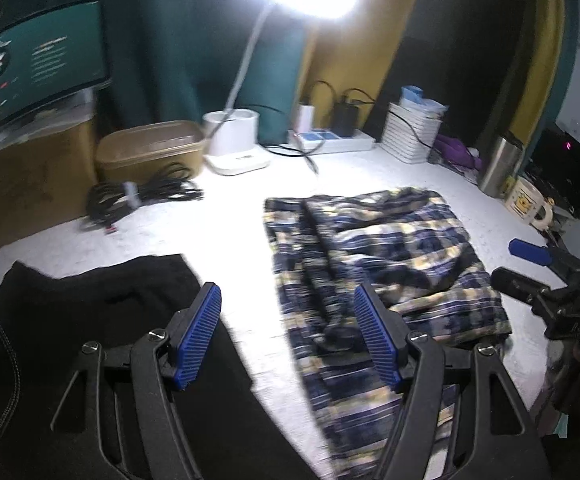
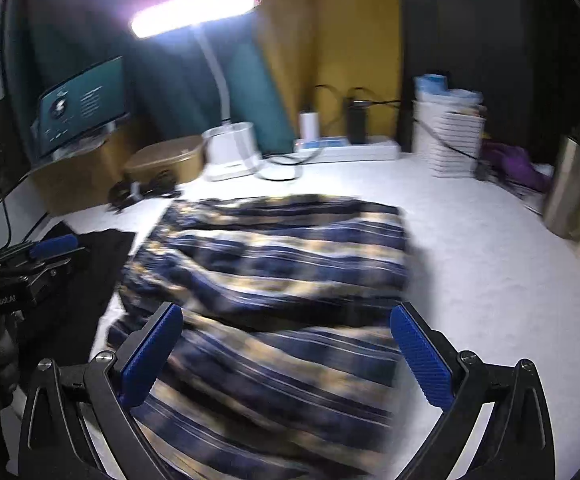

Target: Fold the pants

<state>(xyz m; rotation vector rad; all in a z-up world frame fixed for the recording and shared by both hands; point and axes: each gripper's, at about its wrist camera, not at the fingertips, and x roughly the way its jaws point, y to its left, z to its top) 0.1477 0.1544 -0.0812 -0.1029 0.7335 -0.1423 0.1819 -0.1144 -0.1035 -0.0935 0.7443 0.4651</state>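
Plaid pants (image 1: pixel 373 264) in navy and pale yellow lie rumpled and partly folded on the white table (image 1: pixel 218 224). They also show in the right wrist view (image 2: pixel 274 288). My left gripper (image 1: pixel 288 304) is open and empty, hovering above the pants' left edge. My right gripper (image 2: pixel 286 320) is open and empty, wide over the near part of the pants. The right gripper also shows at the right edge of the left wrist view (image 1: pixel 525 264), and the left gripper shows at the left of the right wrist view (image 2: pixel 46 254).
A black garment (image 1: pixel 102 320) lies left of the pants. Behind stand a lit desk lamp (image 1: pixel 234 136), coiled cables (image 1: pixel 142 196), a tan box (image 1: pixel 150 148), a power strip (image 1: pixel 329 140), a white basket (image 1: pixel 409 132), a steel cup (image 1: pixel 497 164), a mug (image 1: pixel 527 200) and a monitor (image 1: pixel 46 60).
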